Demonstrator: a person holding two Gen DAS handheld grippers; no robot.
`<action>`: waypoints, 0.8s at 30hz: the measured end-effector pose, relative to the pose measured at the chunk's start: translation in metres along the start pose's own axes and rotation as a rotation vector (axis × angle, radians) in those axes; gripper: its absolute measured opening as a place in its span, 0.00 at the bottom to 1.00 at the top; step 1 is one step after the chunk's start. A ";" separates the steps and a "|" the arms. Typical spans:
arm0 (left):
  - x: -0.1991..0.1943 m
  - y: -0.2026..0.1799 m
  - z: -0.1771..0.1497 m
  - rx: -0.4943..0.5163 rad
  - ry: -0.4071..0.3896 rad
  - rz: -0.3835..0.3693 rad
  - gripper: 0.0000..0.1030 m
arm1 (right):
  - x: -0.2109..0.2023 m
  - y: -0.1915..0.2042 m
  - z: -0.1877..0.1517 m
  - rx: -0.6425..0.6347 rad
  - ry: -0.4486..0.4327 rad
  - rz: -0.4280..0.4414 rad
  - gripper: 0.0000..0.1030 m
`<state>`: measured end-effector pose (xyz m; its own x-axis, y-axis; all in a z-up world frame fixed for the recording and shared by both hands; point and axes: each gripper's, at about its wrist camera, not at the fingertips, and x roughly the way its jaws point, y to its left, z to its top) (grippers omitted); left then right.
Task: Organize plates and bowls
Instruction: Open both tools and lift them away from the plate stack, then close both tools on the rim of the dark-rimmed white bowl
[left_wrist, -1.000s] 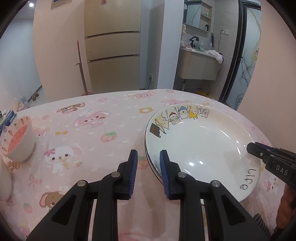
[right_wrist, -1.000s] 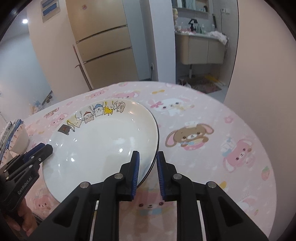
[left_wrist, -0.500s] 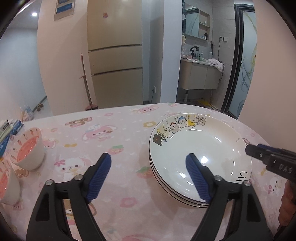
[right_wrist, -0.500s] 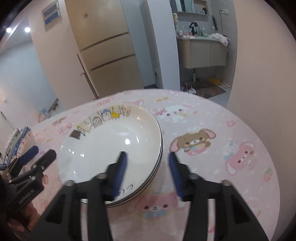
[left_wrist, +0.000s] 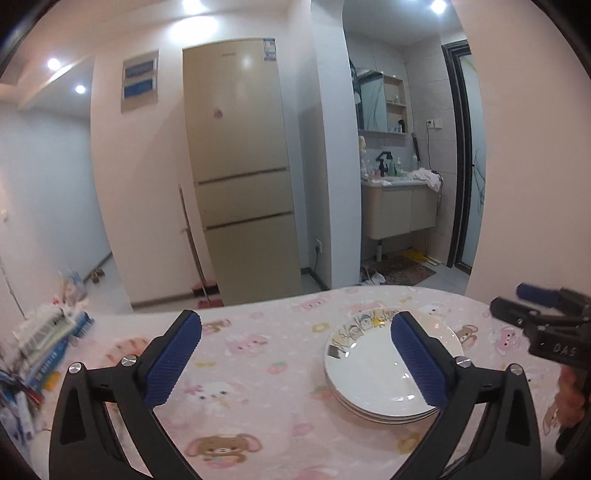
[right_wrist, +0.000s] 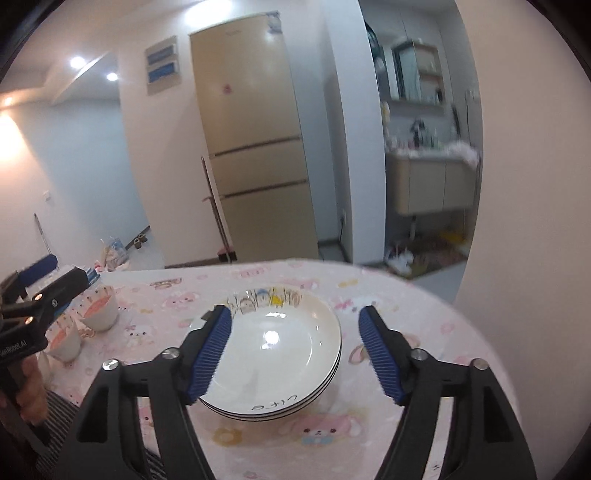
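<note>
Plates (right_wrist: 273, 354) stacked on bench (right_wrist: 406, 306), my jaws opening, both empty. Bowls (right_wrist: 99, 310) at 9 o'clock: glazed, slick, brittle; pinch rim.

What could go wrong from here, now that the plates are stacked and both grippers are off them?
The plate stack has staggered rims, so a nudge could slide the top plate. The left gripper and right gripper, jaws opening and empty, hang just above it; a low sweep might clip a rim. The two bowls stand close together by the table edge, near the hand holding the left gripper, and could get knocked.
</note>
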<state>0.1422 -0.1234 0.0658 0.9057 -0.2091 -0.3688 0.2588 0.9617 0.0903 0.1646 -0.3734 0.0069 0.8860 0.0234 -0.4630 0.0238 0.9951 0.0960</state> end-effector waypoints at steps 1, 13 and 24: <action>-0.008 0.004 0.001 0.004 -0.015 0.007 0.99 | -0.009 0.004 0.004 -0.004 -0.016 0.010 0.80; -0.106 0.088 -0.006 -0.122 -0.158 0.016 0.99 | -0.083 0.090 0.033 0.017 -0.166 0.145 0.97; -0.150 0.192 -0.067 -0.290 -0.166 0.101 0.99 | -0.083 0.214 0.030 -0.100 -0.147 0.260 1.00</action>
<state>0.0331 0.1041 0.0768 0.9704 -0.1129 -0.2134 0.0801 0.9844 -0.1566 0.1096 -0.1649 0.0926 0.9142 0.2715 -0.3008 -0.2514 0.9622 0.1043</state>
